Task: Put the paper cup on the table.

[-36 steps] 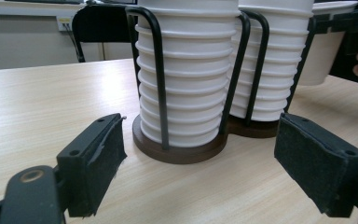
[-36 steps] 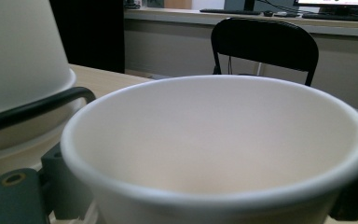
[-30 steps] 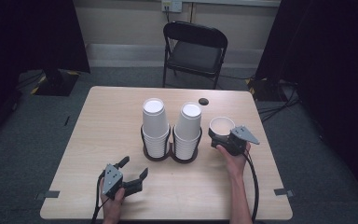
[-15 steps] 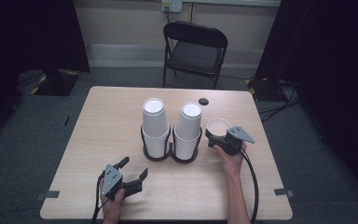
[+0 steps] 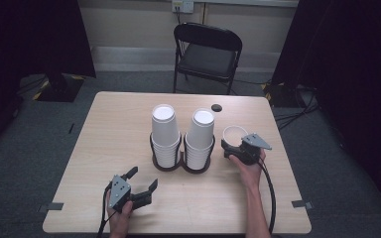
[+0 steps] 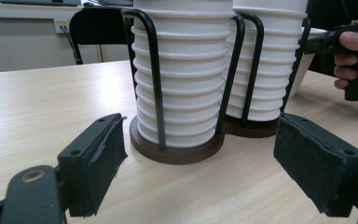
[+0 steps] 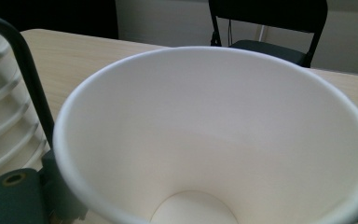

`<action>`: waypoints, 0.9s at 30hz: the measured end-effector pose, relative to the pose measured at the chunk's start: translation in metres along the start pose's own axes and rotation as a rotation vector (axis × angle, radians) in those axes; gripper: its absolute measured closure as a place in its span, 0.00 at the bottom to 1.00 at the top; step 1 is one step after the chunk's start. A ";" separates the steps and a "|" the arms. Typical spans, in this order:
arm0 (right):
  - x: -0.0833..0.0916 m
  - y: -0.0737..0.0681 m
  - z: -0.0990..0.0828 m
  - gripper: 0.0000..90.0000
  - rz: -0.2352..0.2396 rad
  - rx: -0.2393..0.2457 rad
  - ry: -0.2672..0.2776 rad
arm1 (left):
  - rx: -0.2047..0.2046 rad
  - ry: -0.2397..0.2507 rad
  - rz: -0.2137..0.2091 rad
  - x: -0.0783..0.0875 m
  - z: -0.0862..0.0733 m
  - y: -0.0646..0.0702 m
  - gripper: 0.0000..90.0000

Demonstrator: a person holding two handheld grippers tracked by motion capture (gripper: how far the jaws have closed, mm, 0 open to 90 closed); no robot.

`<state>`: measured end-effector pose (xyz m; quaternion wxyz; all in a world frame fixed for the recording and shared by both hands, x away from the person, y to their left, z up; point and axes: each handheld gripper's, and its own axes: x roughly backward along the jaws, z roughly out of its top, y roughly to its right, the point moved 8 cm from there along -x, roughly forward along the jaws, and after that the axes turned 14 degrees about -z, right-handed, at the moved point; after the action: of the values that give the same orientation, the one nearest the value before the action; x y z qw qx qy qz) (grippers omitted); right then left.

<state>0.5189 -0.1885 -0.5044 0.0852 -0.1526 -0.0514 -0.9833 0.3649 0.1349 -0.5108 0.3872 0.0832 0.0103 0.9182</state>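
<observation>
Two tall stacks of white paper cups [image 5: 163, 134] [image 6: 182, 70] stand in a black wire holder [image 5: 181, 163] [image 6: 156, 93] with a brown base, mid-table. Just right of the holder, a single white cup [image 5: 234, 135] [image 7: 214, 140] is held upright with its mouth up, my right gripper [image 5: 232, 148] shut on its wall. The cup is empty inside. My left gripper [image 5: 141, 182] [image 6: 200, 140] rests near the table's front edge, open, its jaws wide apart and pointing at the holder's base with nothing between them.
A small black round object [image 5: 217, 107] lies on the table [image 5: 114, 124] behind the right stack. A black folding chair [image 5: 206, 49] stands past the far edge. The other hand and its gripper [image 6: 349, 51] show at the left gripper view's right edge.
My right gripper with the single cup has shifted slightly left, closer to the holder. The left gripper has not moved.
</observation>
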 end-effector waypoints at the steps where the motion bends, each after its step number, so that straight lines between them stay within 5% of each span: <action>1: 0.000 0.000 -0.001 0.12 0.005 -0.002 -0.005 | -0.002 0.002 0.000 0.000 0.000 0.000 0.18; 27: -0.002 -0.001 -0.025 0.15 -0.028 0.005 -0.188 | -0.002 0.009 0.006 0.001 0.000 0.000 0.18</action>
<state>0.5127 -0.1903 -0.5291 0.0665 -0.2433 -0.0636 -0.9656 0.3641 0.1353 -0.5104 0.3845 0.0787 0.0106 0.9197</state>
